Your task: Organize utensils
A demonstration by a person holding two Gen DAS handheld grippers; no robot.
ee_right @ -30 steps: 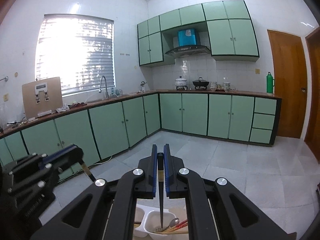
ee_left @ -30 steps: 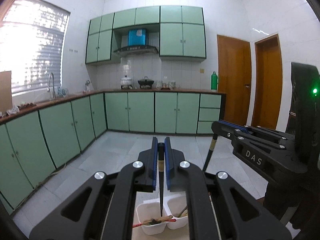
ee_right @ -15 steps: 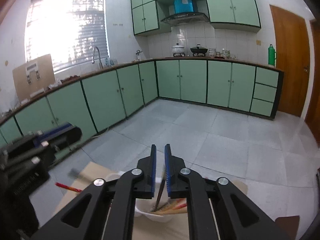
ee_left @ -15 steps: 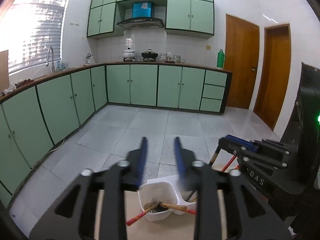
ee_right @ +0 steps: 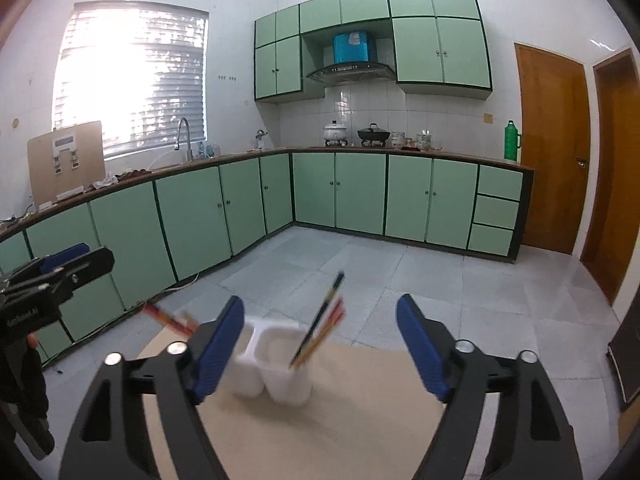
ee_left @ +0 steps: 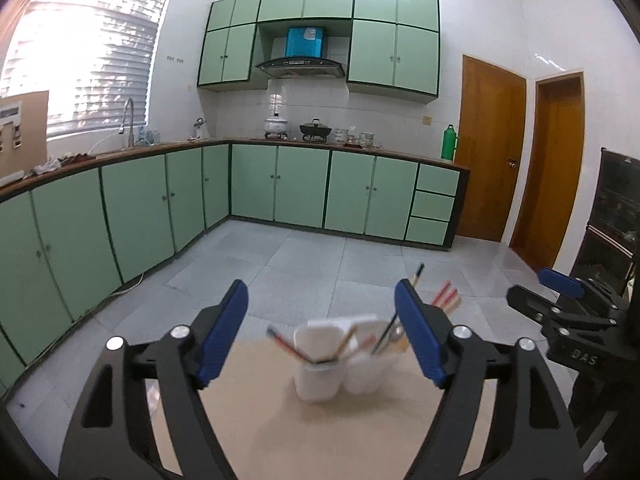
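Observation:
A white two-cup utensil holder (ee_left: 340,356) stands on a beige table (ee_left: 320,432). It also shows in the right wrist view (ee_right: 276,364). Chopsticks (ee_left: 444,296) and a spoon lean out of its cups, blurred; a dark chopstick (ee_right: 320,316) leans out of the right cup. My left gripper (ee_left: 322,332) is open and empty, just in front of the holder. My right gripper (ee_right: 320,344) is open and empty, also in front of it. Each gripper shows at the edge of the other's view: the right one (ee_left: 560,304), the left one (ee_right: 60,272).
The beige table top (ee_right: 340,432) ends just behind the holder. Beyond it lie a grey tiled floor (ee_left: 320,264), green cabinets (ee_left: 300,188) along the left and back walls, and wooden doors (ee_left: 492,152) at the right.
Both grippers held a dark chopstick upright over the holder, then opened and let it go. Both have pulled back and now stand wide open.

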